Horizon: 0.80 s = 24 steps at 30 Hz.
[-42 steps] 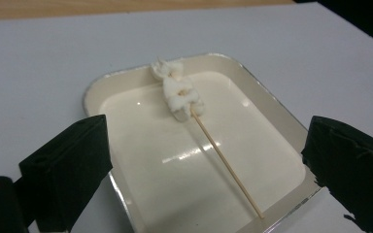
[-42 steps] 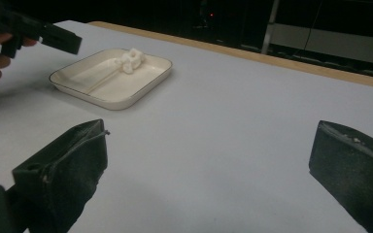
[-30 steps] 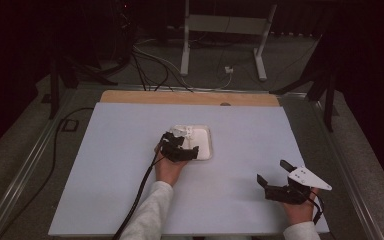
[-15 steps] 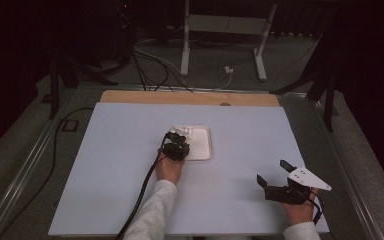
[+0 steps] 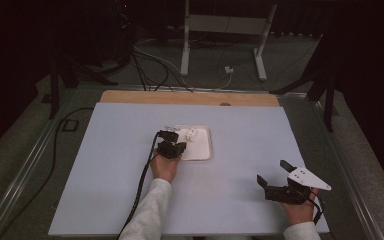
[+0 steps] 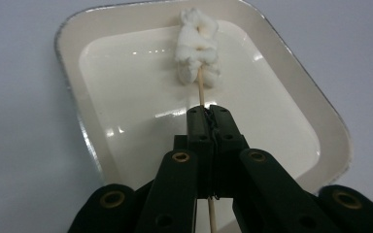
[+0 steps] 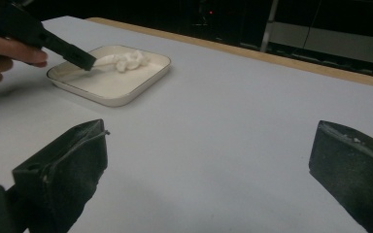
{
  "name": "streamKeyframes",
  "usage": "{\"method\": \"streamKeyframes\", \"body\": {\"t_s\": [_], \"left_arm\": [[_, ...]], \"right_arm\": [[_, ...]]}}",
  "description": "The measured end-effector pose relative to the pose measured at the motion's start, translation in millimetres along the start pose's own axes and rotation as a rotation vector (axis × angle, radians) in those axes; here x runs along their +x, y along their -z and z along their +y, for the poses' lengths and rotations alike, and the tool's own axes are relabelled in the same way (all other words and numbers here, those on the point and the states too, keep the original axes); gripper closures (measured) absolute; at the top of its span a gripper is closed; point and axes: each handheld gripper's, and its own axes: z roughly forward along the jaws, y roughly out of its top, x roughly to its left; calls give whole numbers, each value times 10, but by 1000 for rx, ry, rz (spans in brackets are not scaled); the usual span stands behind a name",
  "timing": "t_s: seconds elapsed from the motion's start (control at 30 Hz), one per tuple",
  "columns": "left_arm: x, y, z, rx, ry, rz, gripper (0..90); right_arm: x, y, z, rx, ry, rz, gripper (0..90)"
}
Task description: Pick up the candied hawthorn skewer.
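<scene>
Holding the skewer (image 6: 202,92) by its bare stick, your left gripper (image 6: 209,116) has just been closing, and its fingers now pinch the wood tight. The white lumps threaded on the far end lie inside the white tray (image 6: 126,126), which sits near the middle of the bench (image 5: 105,170), slightly toward its far edge. So the grasp looks done; lifting the skewer out of the tray and carrying it anywhere is all yet to come. Your right gripper (image 5: 276,176) waits near the bench's near right corner, fingers spread wide and empty.
</scene>
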Motion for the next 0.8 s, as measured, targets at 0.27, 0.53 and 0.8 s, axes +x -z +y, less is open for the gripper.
{"method": "streamKeyframes", "body": {"t_s": [0.27,0.53,0.8], "left_arm": [[81,192,-105,47,-22,-5,900],[102,206,-119,131,-47,-13,852],[118,219,-110,123,-36,-28,900]], "right_arm": [[10,-11,-2,5,3,1,8],[10,-21,-7,11,3,0,8],[6,-21,-7,11,3,-2,8]]}}
